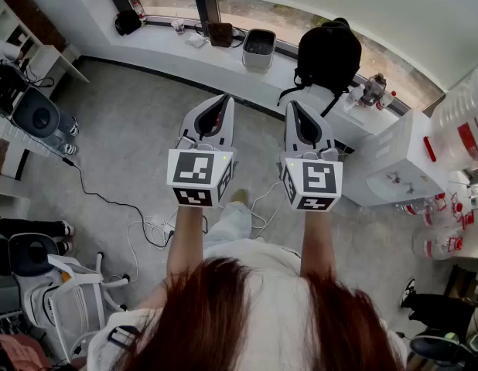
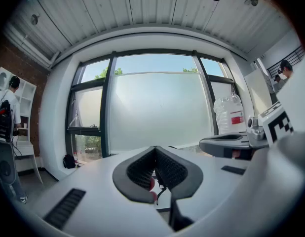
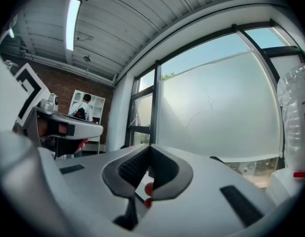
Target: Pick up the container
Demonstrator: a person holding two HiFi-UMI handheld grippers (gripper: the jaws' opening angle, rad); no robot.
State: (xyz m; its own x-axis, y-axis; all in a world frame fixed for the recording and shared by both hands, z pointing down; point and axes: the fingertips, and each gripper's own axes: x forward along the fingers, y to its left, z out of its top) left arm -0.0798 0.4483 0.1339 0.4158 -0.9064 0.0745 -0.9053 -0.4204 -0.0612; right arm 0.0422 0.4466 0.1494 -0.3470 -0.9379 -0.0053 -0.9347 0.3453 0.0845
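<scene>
head view: the left tool (image 1: pixel 221 103) and right tool (image 1: pixel 295 108) are held side by side over the floor (image 1: pixel 131 137), aimed at the window wall. the large clear container (image 1: pixel 465 118) with red marks sits by the right edge of the white surface (image 1: pixel 401 161), well apart from both tools; i cannot tell whether it stands on that surface. left gripper view: the left tool (image 2: pixel 155 151) has its jaws pressed together on nothing, and the container (image 2: pixel 229 113) shows off to the right. right gripper view: the right tool (image 3: pixel 150 151) is likewise closed and empty, with the container (image 3: pixel 293 117) at the right edge. to do this well, i judge, turn right first, part the jaws before closing in, and approach level so both pads meet its sides.
</scene>
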